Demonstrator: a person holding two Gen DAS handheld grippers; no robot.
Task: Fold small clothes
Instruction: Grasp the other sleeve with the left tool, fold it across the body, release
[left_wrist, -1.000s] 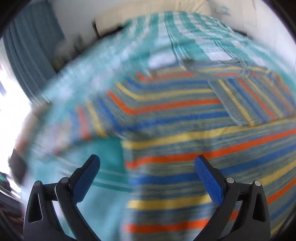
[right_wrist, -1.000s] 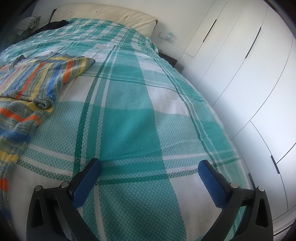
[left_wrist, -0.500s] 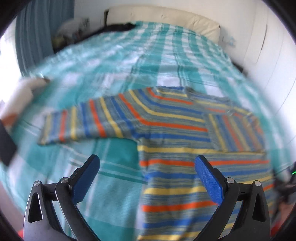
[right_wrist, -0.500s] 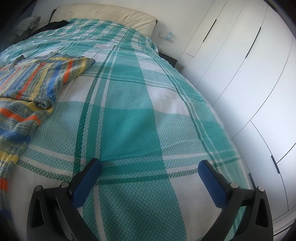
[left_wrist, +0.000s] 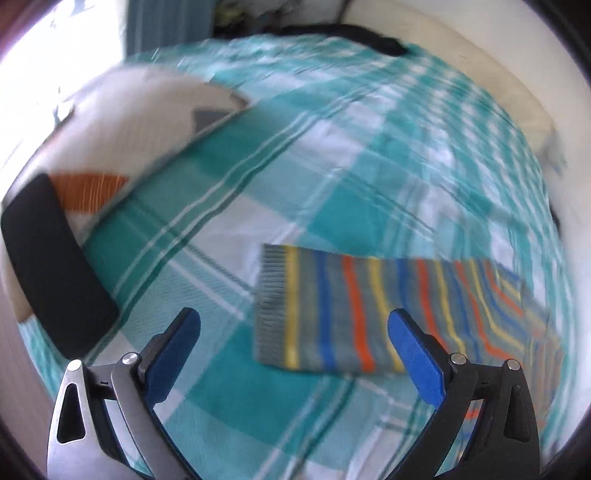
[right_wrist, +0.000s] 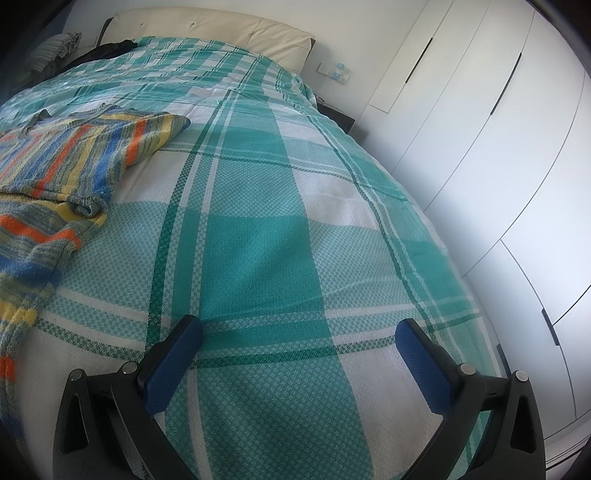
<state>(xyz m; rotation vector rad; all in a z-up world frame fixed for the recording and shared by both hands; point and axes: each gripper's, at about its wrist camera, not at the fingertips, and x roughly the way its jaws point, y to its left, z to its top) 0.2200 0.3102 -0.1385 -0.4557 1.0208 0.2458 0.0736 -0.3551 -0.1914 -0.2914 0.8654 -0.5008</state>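
Observation:
A small knitted sweater with blue, orange, yellow and grey stripes lies flat on the teal plaid bedspread. In the left wrist view its outstretched sleeve ends in a ribbed cuff, just ahead of my left gripper, which hovers open and holds nothing. In the right wrist view the sweater sits at the far left with one sleeve folded over the body. My right gripper is open over bare bedspread, well to the right of the garment.
A white cloth with an orange patch and a black object lie at the bed's left side. White wardrobe doors run along the right. A cream headboard and dark clothing lie at the far end.
The left gripper has swung left, from over the sweater's body to over the sleeve's cuff end. The right gripper has not moved.

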